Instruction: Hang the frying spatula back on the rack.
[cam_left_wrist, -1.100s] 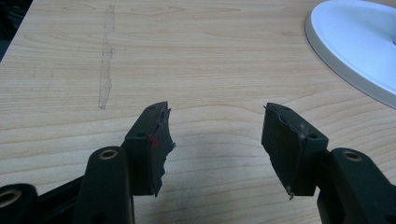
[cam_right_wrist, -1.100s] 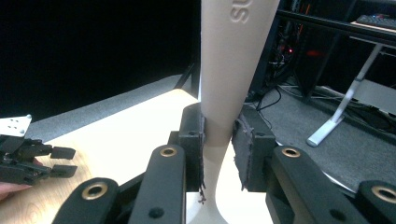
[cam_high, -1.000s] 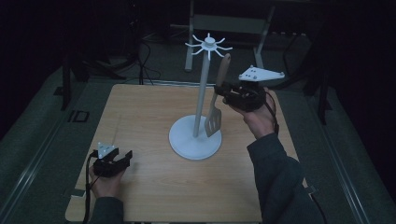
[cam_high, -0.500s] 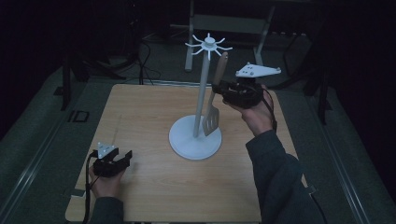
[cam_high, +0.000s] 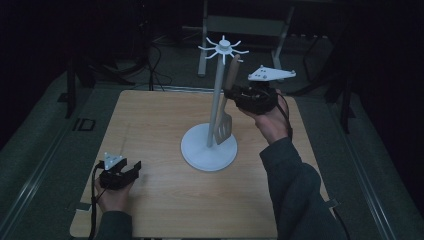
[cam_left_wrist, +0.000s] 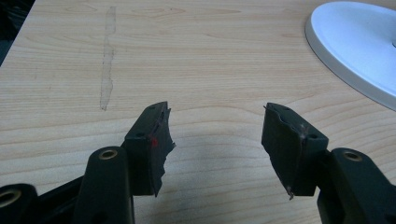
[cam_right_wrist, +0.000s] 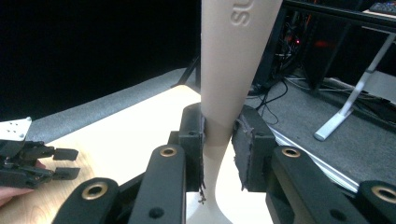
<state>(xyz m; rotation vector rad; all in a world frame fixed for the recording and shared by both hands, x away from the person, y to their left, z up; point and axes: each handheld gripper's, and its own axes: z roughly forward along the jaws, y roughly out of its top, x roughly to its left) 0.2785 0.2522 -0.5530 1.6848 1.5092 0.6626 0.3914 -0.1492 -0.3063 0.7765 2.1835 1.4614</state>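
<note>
A white utensil stand (cam_high: 216, 100) with a round base (cam_high: 209, 150) and hook arms at its top (cam_high: 223, 47) stands mid-table. My right gripper (cam_high: 233, 94) is shut on the beige handle (cam_right_wrist: 232, 60) of a slotted spatula (cam_high: 224, 126), held upright beside the pole, handle top just under the hooks, blade hanging above the base. The right gripper view shows the handle pinched between both pads (cam_right_wrist: 244, 140). My left gripper (cam_high: 131, 168) rests open on the table at the near left, nothing between its fingers (cam_left_wrist: 152, 140). The base's rim (cam_left_wrist: 355, 51) lies ahead of it to the right.
The wooden table (cam_high: 150, 125) has a faint streak (cam_left_wrist: 107, 60) on its left part. A metal frame (cam_high: 245, 25) and cables stand behind the table on dark floor. The left hand and its gripper (cam_right_wrist: 28, 156) show far off in the right gripper view.
My right gripper has carried the spatula a little up and toward the stand's pole. The left gripper has stayed still.
</note>
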